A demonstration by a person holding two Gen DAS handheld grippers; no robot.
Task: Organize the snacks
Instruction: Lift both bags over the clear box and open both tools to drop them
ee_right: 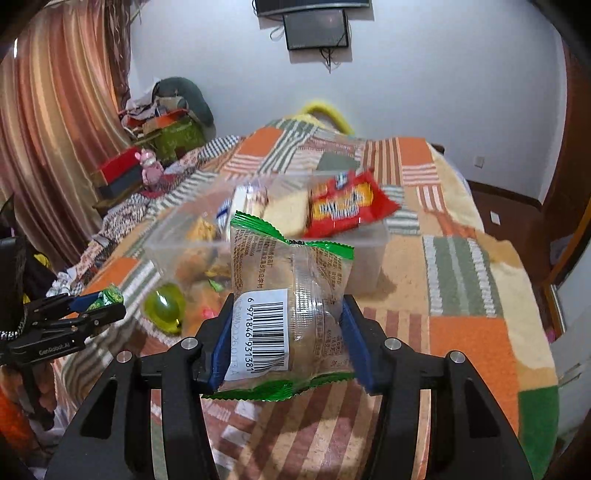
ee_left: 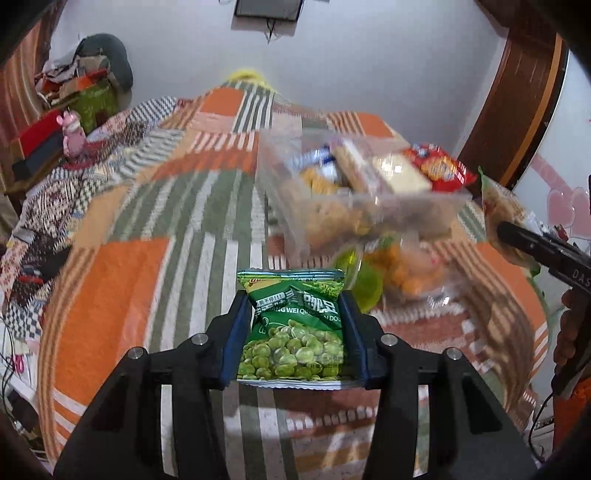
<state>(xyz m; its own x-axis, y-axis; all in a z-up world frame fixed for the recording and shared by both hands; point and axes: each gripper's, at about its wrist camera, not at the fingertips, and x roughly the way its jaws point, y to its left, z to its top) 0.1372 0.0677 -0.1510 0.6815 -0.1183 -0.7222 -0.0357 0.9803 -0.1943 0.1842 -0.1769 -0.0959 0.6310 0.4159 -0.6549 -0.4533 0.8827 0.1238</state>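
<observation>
Left gripper (ee_left: 293, 325) clamps green pea packet (ee_left: 295, 325), right gripper (ee_right: 288, 328) clamps clear barcoded cake packet (ee_right: 288, 310) — both lifted, likely bound for the clear plastic box (ee_right: 173, 236).

a lived-in bedroom at home

bed w/ an orange, green & white patchwork blanket (ee_right: 469, 280) fills the room. striped orange curtain (ee_right: 55, 122) on the left, small dark screen (ee_right: 317, 29) on the plain white wall, heap of clothes & boxes (ee_right: 166, 114) in the corner, pink toy figure (ee_right: 149, 168) beside it.
</observation>
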